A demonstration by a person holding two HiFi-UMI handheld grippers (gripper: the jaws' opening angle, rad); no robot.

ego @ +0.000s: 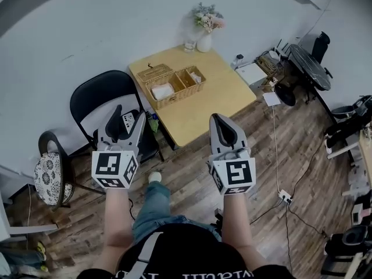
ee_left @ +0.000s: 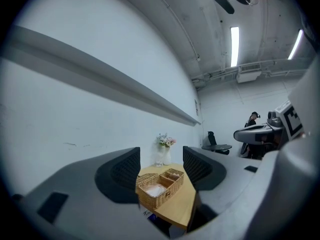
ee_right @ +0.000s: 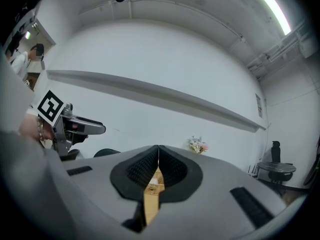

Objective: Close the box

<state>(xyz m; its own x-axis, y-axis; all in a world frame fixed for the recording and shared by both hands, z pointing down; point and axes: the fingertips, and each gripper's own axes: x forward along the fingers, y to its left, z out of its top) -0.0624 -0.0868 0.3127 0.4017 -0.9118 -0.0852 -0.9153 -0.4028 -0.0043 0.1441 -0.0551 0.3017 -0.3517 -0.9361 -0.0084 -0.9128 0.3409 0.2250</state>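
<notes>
A wicker box [ego: 174, 85] with several compartments sits on the small wooden table [ego: 200, 106], its lid [ego: 153, 72] lying open at the far left side. A white item [ego: 163, 91] lies in the left compartment. Both grippers hover over the floor, short of the table and apart from the box. My left gripper [ego: 129, 118] is open; in its own view the box [ee_left: 160, 186] shows between the spread jaws of the left gripper [ee_left: 161, 160]. My right gripper [ego: 218, 120] is shut with nothing held; the pads of the right gripper [ee_right: 158, 153] meet.
A black folding chair [ego: 104, 97] stands left of the table, beside a chair with a patterned cushion [ego: 49, 177]. A flower vase [ego: 204, 38] and a glass [ego: 189, 45] stand at the table's far edge. A cable and power strip [ego: 284, 196] lie on the floor at right.
</notes>
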